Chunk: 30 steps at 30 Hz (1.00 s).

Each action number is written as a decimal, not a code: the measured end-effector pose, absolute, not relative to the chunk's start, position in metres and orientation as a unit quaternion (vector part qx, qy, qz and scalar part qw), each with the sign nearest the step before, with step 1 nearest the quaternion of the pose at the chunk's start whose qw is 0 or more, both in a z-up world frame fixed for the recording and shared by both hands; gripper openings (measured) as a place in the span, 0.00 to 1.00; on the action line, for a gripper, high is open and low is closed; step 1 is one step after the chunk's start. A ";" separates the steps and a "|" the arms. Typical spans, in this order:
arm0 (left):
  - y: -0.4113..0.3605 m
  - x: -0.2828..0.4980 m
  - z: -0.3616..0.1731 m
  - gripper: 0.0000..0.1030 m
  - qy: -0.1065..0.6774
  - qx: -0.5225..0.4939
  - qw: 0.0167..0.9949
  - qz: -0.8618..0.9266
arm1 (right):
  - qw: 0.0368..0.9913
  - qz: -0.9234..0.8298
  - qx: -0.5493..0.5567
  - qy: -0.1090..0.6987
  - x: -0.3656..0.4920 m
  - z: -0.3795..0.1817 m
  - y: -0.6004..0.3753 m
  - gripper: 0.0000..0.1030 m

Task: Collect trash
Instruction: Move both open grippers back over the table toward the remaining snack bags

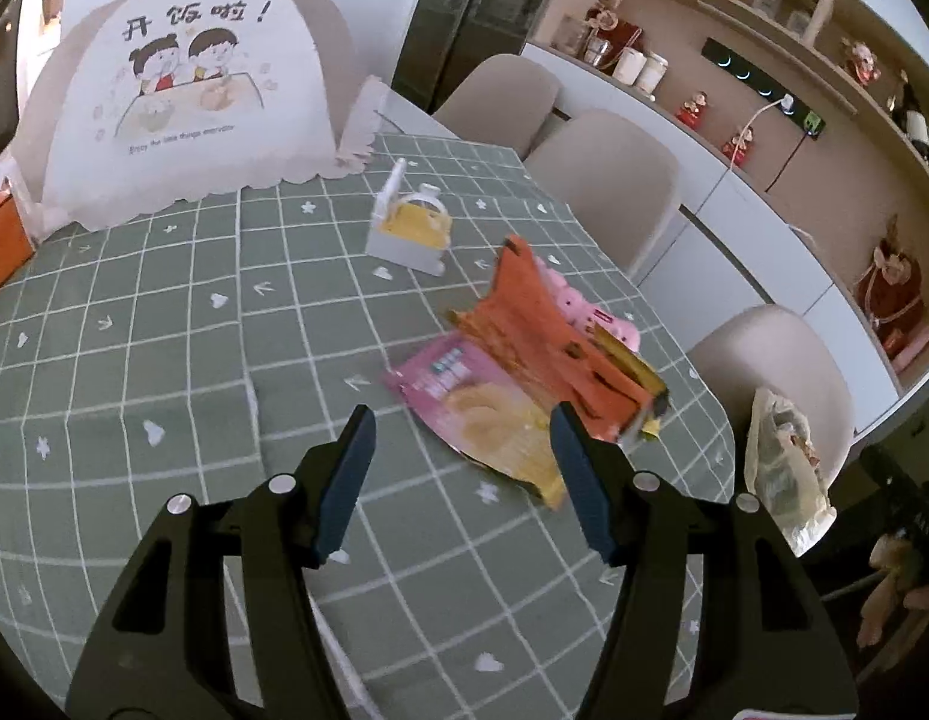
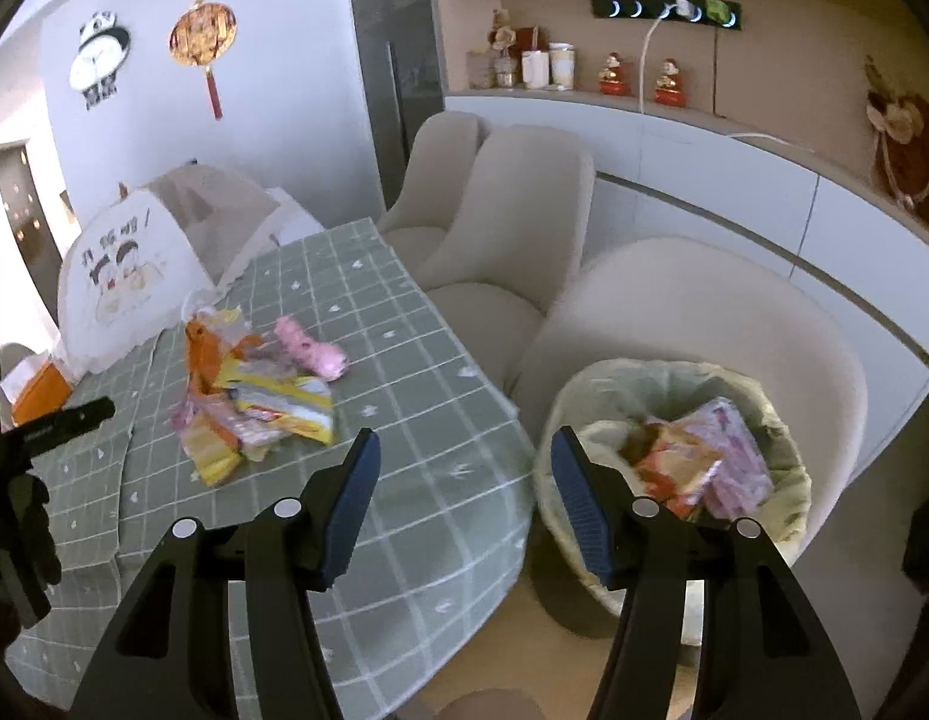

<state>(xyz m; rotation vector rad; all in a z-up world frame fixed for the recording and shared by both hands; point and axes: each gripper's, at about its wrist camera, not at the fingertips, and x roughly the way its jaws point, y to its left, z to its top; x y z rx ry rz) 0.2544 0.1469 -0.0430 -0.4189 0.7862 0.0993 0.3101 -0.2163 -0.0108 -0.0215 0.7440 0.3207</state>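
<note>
Looking into the round bin with pale green liner (image 2: 758, 402), I see orange and pink wrappers (image 2: 698, 462) already inside. My right tongs (image 2: 464, 474) stand apart with nothing between them, beside the bin. My left tongs (image 1: 461, 450) are also apart and empty, near the pile of pink, orange and yellow snack wrappers (image 1: 524, 372) on the green checked tablecloth (image 1: 164, 360). Only the left view shows the small white holder with yellow contents (image 1: 411, 228).

The wrappers (image 2: 254, 402) lie heaped on the table (image 2: 404, 480), before the food cover (image 2: 134, 276). Right of the table stands the lined bin (image 2: 782, 468), seemingly on a chair (image 2: 704, 300), with wrappers inside.
</note>
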 end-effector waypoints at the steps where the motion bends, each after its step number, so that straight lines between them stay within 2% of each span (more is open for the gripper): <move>1: 0.152 0.256 -0.044 0.56 0.381 -0.210 0.900 0.038 | 0.917 0.159 -0.015 0.365 0.308 -0.011 -0.207 0.54; 10: 0.139 0.298 -0.041 0.56 0.381 -0.228 0.895 -0.038 | 0.911 0.162 -0.016 0.378 0.301 -0.027 -0.159 0.54; 14: 0.133 0.311 -0.037 0.56 0.365 -0.221 0.904 -0.029 | 0.901 0.216 -0.029 0.375 0.307 -0.033 -0.142 0.54; 18: 0.145 0.295 -0.037 0.56 0.360 -0.234 0.903 -0.011 | 0.877 0.265 -0.025 0.400 0.329 -0.043 -0.114 0.54; 23: 0.167 0.272 -0.043 0.57 0.374 -0.232 0.898 0.010 | 0.874 0.295 -0.056 0.382 0.366 -0.047 -0.063 0.54; 30: 0.189 0.250 -0.056 0.57 0.397 -0.232 0.888 0.019 | 0.847 0.282 -0.034 0.449 0.423 -0.101 -0.026 0.53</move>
